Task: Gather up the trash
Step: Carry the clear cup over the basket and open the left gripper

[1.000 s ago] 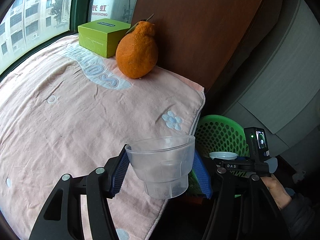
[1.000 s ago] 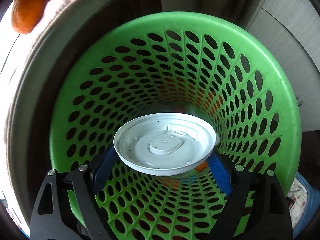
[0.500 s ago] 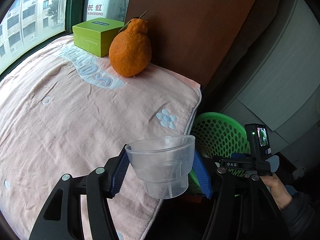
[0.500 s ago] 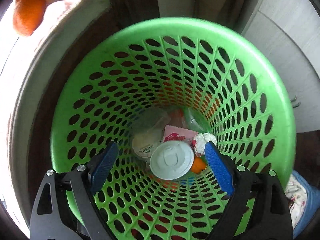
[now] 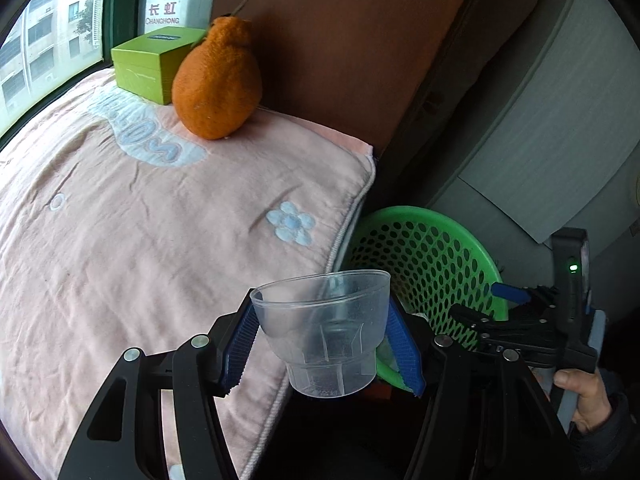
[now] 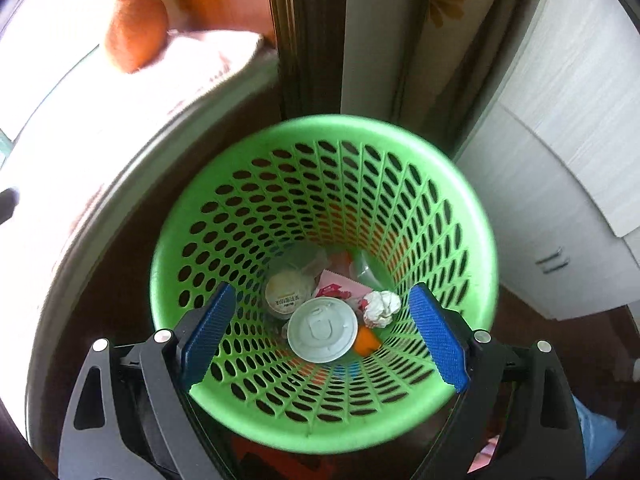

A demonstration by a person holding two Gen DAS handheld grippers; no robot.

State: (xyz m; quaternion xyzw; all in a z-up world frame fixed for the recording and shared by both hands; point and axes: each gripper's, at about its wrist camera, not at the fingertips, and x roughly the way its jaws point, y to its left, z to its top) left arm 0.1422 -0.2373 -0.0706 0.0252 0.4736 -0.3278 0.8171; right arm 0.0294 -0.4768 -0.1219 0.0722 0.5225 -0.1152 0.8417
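Green carton noted at the far left by the window, touching a knobbly orange fruit just to its right. Found both resting on a pink blanket stitched with pale letters and a blue flower.

Further right, saw the left hand-held gripper partly closed, blue pads pressing both sides of a clear plastic cup. Held that cup upright and mouth up over the blanket's right edge. Could make out nothing inside it.

Beyond it, to the right and lower down, found a green perforated basket standing beside the blanket's edge. Right of that, spotted the right hand-held gripper with a hand around its grip.

Looked straight down into the basket from the right wrist. Had the right hand-held gripper spread wide above the rim, gripping nothing. At the bottom, from left to right:
- a small round tub with a printed label
- a white plastic lid lying flat
- a pink wrapper behind it
- a crumpled ball of white paper
- an orange scrap tucked under the paper

Also made out some clear film at the back.
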